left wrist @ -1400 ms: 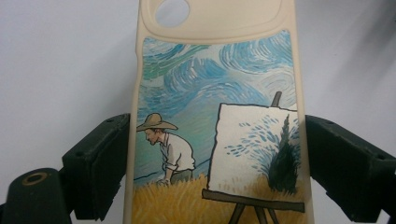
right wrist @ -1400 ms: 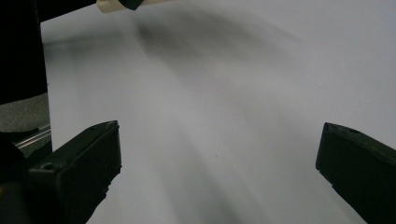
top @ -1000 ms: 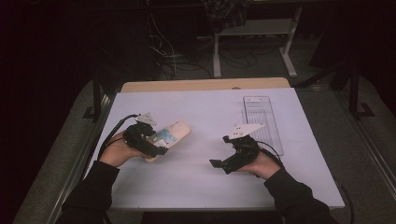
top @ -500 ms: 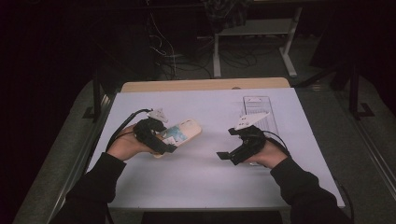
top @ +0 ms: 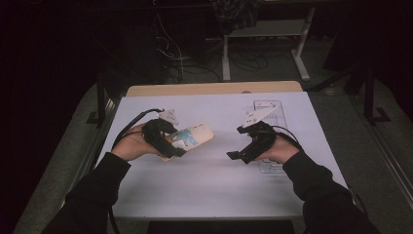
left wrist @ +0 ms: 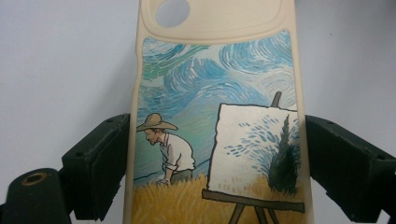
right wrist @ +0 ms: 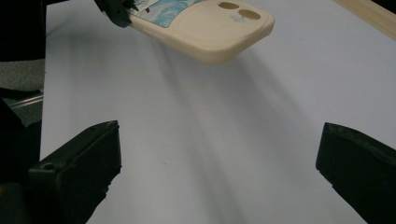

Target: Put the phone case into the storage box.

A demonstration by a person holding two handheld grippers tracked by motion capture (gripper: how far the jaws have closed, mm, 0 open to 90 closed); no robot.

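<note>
Cream-coloured phone case (top: 191, 138) with a painted scene of a man in a straw hat at an easel is held clear of the white worktop (top: 214, 180), clamped by its long edges in the left claw (top: 168, 146); the camera cut-out end points away from that hand. Right claw (top: 239, 155) stands well apart from the case, jaws spread wide with nothing between them. Clear plastic tray (top: 271, 108) lies on the worktop behind the right hand (top: 275, 150).

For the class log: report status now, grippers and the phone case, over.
Left gripper shut on phone case, held off the table. Right gripper open, fingers empty. Clear tray behind right hand; nothing between.
</note>
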